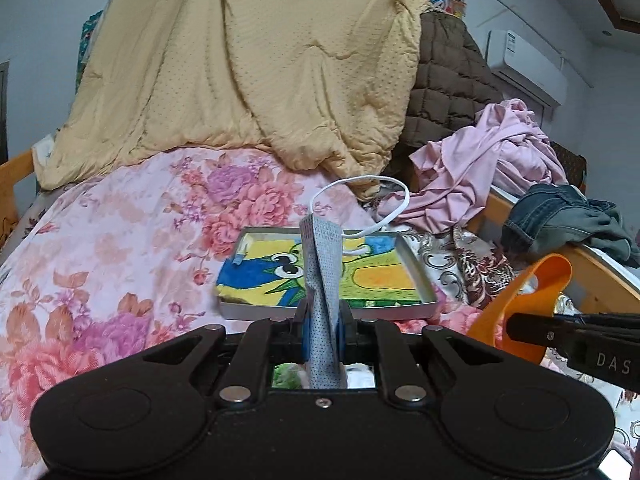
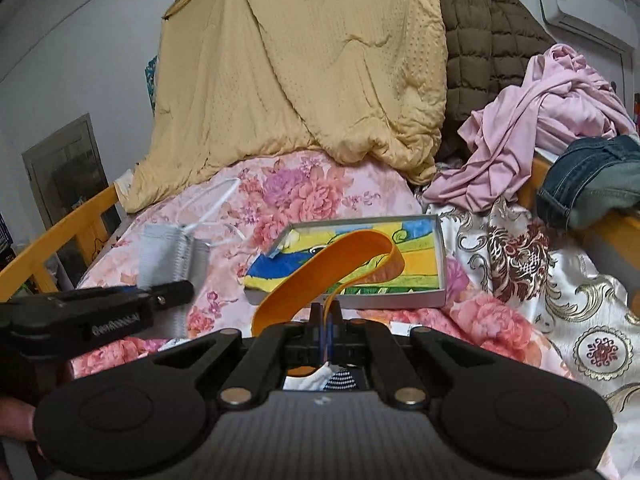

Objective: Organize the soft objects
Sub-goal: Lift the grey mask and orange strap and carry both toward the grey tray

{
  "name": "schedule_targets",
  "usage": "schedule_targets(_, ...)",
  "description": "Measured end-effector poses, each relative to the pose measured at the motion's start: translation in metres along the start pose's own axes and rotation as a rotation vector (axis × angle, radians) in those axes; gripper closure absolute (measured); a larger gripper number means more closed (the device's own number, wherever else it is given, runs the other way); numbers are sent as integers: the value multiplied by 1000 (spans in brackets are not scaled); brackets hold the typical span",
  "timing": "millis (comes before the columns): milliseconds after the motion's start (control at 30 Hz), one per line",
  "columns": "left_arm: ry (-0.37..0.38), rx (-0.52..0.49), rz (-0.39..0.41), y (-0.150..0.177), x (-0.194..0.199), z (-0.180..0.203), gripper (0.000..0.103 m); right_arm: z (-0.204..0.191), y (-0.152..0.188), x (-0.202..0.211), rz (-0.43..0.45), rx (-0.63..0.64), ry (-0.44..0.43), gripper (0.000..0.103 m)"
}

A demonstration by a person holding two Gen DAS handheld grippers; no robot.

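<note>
A: Left wrist view. The left gripper [image 1: 323,330] has its jaws pinching a folded grey face mask [image 1: 324,280] at lower centre of the frame. The mask stands upright out of the jaws, its white ear loop [image 1: 362,192] arching above it.

B: And what lies behind it?

A: A shallow tin box [image 1: 416,264] with a yellow, blue and green cartoon drawing inside, resting on the floral bedsheet [image 1: 120,240] at mid-frame. The mask is raised in front of the box, apart from it.

B: Right wrist view. The right gripper [image 2: 326,320] has its jaws pressed together on a thin orange band [image 2: 344,256] at lower centre. The band curls up into a loop in front of the same tin box [image 2: 440,280].

A: That orange band [image 1: 520,304] also shows at the right edge of the left view, with the right gripper [image 1: 516,326] holding it.

B: The left gripper [image 2: 176,294] enters the right view from the left edge, the grey mask [image 2: 164,256] above its tip.

A: Backdrop: yellow quilt [image 1: 240,60] heaped at upper centre, brown padded jacket [image 1: 448,76] to its right, pink cloth [image 1: 492,156] crumpled at right, jeans [image 1: 560,216] draped on the wooden bed rail [image 1: 600,276].
</note>
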State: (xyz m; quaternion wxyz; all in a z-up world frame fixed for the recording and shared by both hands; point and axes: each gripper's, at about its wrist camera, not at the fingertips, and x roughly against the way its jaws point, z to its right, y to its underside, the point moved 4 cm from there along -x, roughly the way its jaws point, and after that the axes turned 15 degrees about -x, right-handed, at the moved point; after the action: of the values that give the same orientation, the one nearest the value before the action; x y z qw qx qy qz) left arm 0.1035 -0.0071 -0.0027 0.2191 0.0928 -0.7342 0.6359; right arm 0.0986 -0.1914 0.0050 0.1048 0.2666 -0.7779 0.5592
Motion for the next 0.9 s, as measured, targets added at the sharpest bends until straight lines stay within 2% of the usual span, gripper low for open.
schedule_targets(433, 18, -12, -14, 0, -8, 10, 90, 3, -6, 10, 26, 18, 7, 102)
schedule_targets(567, 13, -25, -6, 3, -10, 10, 90, 3, 6, 5, 36, 30, -2, 102)
schedule_targets(900, -8, -51, -22, 42, -12, -9, 90, -10, 48, -27, -16, 34, -27, 102)
